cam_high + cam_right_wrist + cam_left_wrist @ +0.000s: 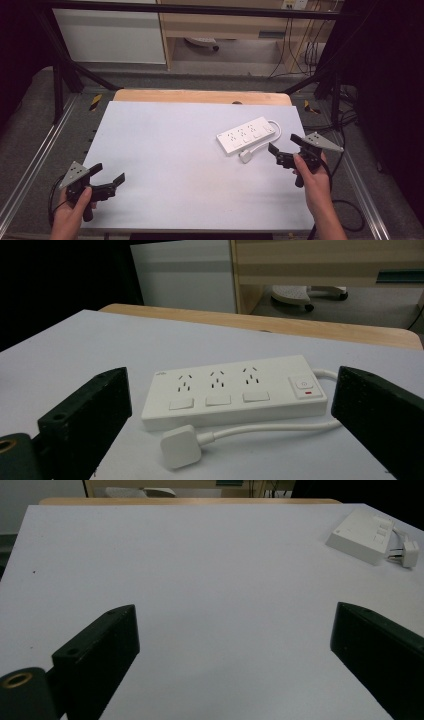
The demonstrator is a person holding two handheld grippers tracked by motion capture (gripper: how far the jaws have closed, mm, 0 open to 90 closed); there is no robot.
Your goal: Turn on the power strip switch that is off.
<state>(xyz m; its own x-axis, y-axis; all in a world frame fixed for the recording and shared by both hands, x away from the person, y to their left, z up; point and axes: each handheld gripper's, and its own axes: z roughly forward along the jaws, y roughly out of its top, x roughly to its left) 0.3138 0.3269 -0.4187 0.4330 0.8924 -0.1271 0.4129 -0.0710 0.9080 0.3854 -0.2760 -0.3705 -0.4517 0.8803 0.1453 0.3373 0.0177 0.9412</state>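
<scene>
You worked at a pale table [165,165] with a wooden far edge; beyond it stood a wooden cabinet [225,25], grey floor [200,80] and dangling cables [300,45].

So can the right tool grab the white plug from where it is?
Probably yes. The right tool is open and faces the plug, which lies loose on the table in front of the power strip, with nothing between.

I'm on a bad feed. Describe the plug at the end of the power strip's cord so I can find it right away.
Start from the white table and go to its right half, where the white power strip lies at a slant. The plug lies on the table just on the near side of the strip, ahead of the open right gripper. It is the small rounded white block; the strip is long and flat.
</scene>
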